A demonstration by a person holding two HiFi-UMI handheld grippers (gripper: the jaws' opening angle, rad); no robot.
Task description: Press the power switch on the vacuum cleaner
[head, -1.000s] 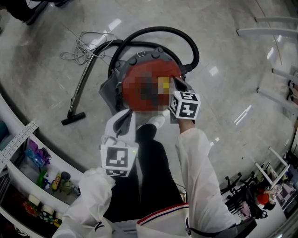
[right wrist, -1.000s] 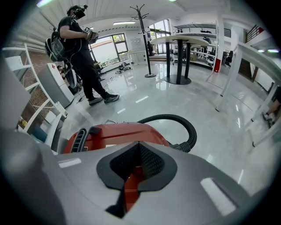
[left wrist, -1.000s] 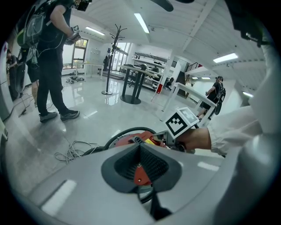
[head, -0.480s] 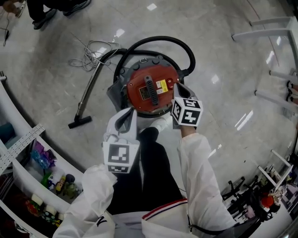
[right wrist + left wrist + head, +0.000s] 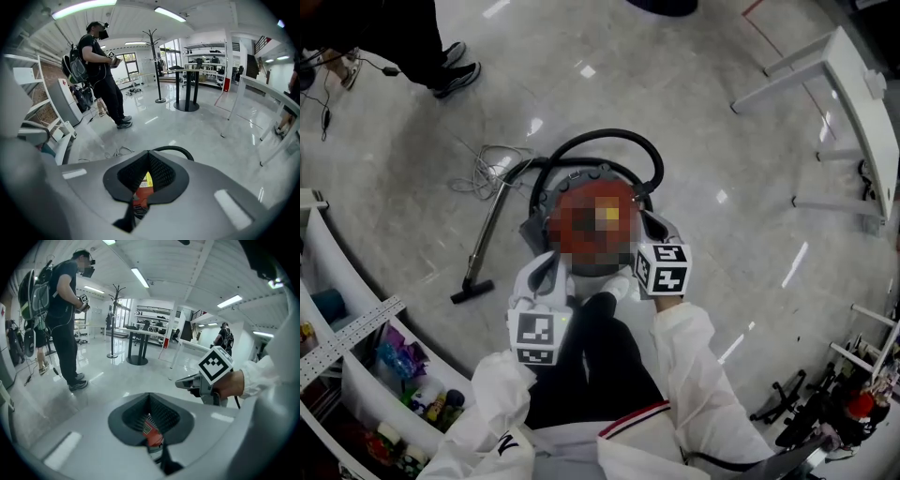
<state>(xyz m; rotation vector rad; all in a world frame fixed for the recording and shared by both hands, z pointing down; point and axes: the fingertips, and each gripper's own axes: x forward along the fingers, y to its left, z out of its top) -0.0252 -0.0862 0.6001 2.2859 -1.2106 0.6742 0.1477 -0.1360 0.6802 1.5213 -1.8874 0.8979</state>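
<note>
While both are closed and empty, the vacuum [image 5: 581, 176] lies just ahead-left of the right gripper [image 5: 649, 218], farther from the left gripper [image 5: 548, 263].

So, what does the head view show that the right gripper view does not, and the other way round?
Only the head view: the wand with its floor nozzle, and the wearer's dark trousers. Only the right gripper view: the coat stand, the tall tables and the ceiling lights. Both: the vacuum cleaner and its black hose, the red top showing past the right gripper's shut jaws.
</note>
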